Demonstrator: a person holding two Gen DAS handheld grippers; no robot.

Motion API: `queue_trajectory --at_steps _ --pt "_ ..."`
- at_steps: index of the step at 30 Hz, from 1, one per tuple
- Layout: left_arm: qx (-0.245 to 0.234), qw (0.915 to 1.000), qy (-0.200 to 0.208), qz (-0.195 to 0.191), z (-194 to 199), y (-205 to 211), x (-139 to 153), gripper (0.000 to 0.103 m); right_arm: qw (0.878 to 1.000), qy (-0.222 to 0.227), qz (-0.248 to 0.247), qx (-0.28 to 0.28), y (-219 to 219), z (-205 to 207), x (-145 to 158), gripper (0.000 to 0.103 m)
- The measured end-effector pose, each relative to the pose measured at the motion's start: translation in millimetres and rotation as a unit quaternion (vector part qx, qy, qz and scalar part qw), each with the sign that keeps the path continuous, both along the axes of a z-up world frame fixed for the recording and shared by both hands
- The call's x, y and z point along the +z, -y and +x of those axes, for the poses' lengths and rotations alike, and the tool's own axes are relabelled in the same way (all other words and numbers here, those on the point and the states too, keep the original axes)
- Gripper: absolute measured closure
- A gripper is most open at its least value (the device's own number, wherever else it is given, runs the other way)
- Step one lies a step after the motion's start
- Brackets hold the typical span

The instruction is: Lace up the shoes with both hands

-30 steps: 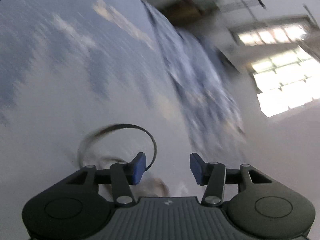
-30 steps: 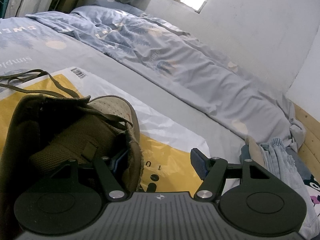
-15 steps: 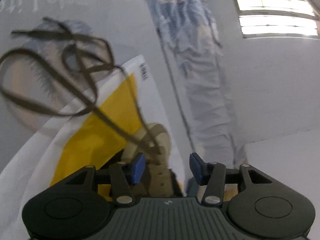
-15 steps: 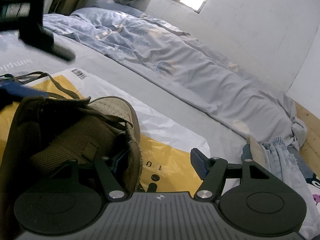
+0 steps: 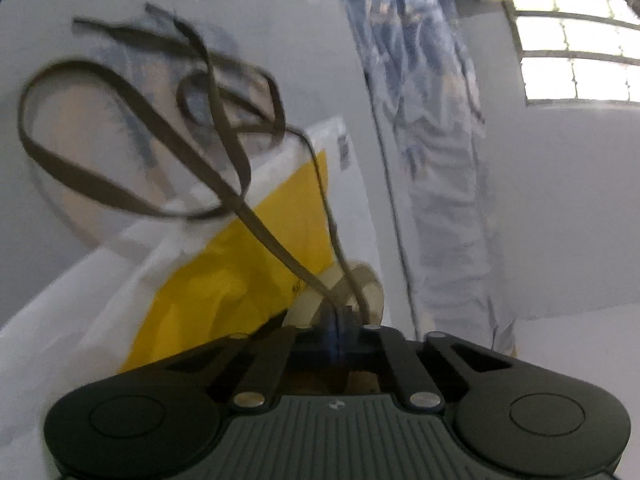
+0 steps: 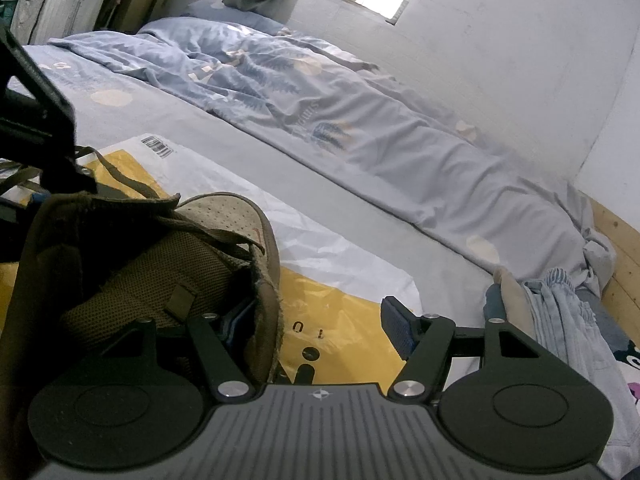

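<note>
Left wrist: left gripper (image 5: pixel 335 322) just closed — seemingly pinching the lace (image 5: pixel 276 246).

Bed (image 6: pixel 248 148): carries a plastic bag (image 6: pixel 332 248) laid flat on its near part. Shoe (image 6: pixel 160 264): stands on the bag, at its left side. Lace (image 5: pixel 168 136): runs from the shoe's front out over the bag onto the bedsheet in loose loops. Rumpled quilt (image 6: pixel 320 100): along the bed's far side, against the wall (image 6: pixel 500 40). Heap of clothes (image 6: pixel 560 312): right of the bag.
</note>
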State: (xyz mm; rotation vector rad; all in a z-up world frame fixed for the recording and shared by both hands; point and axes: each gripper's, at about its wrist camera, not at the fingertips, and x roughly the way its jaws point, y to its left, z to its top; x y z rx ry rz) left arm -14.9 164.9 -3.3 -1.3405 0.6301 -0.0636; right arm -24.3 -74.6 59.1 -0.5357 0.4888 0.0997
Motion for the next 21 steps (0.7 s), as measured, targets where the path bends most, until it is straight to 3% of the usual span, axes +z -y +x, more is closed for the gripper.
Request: queue_trajectory --at_steps 4,9,12,14,16,21 --pt "0.002 0.9997 0.013 0.018 -4.5 -2.9 9.4 0.103 1.000 -0.002 0.000 0.001 0.9 0.2 0.5 0.035" --pt "0.001 0.9999 -0.011 0.012 -2.2 -10.7 5.6 0.102 1.000 -0.001 -0.002 0.003 1.0 -1.0 -0.8 0.035" --pt "0.010 0.9999 -0.002 0.004 -5.4 -20.4 10.1 0.088 1.000 0.000 -0.002 0.006 -0.7 -2.1 -2.5 0.035" --pt "0.014 0.9998 0.012 0.002 -6.7 -27.0 17.0 0.071 1.000 0.001 -0.004 0.012 -1.1 -3.7 -0.5 0.035" --pt "0.019 0.9995 0.024 0.004 -8.4 -33.5 24.0 0.065 1.000 0.005 -0.002 0.025 -2.6 -7.2 2.7 0.035" --pt "0.049 0.9978 0.023 0.038 -17.9 -48.4 39.6 0.061 0.998 0.017 0.005 0.052 -7.8 -14.4 10.3 0.035"
